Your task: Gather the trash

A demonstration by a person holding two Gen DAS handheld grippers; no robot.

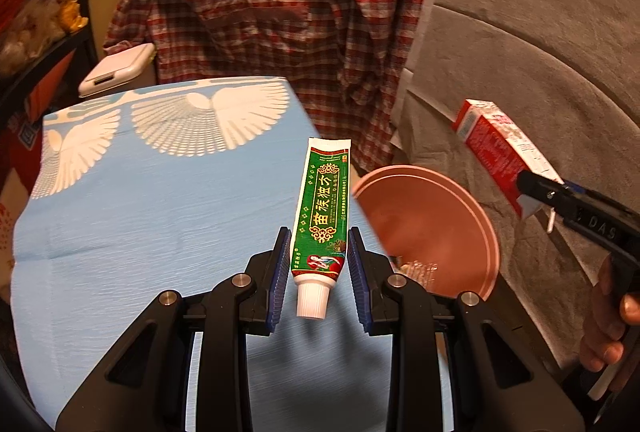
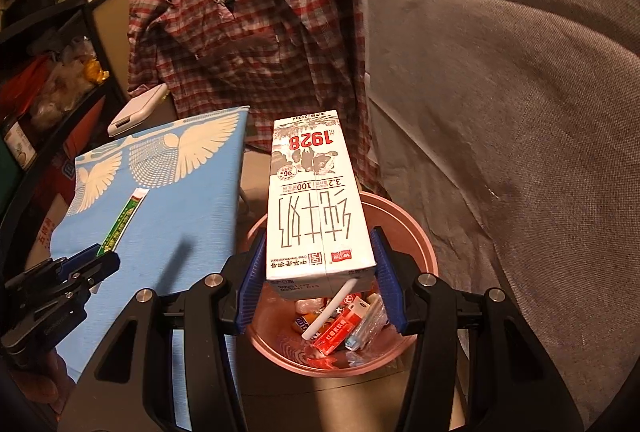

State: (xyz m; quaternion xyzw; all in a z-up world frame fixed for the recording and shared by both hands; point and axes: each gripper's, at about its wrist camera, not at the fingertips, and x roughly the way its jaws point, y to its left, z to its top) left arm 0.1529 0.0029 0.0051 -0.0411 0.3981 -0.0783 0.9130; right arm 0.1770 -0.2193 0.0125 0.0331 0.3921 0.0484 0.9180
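The milk carton (image 2: 320, 207) could tip off the rim of the pink bin (image 2: 416, 232) if let go now, since only its near end hangs over the trash inside, and the tube (image 1: 322, 207) is off at the bin's nine o'clock, above the blue cloth (image 1: 140, 191). The right gripper (image 2: 320, 272) clamps the carton at half width; the left gripper (image 1: 318, 272), set narrow, holds the tube near its cap.

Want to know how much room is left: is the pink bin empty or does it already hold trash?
Not empty. The pink bin holds several wrappers and packets at the bottom; its walls above them show bare.
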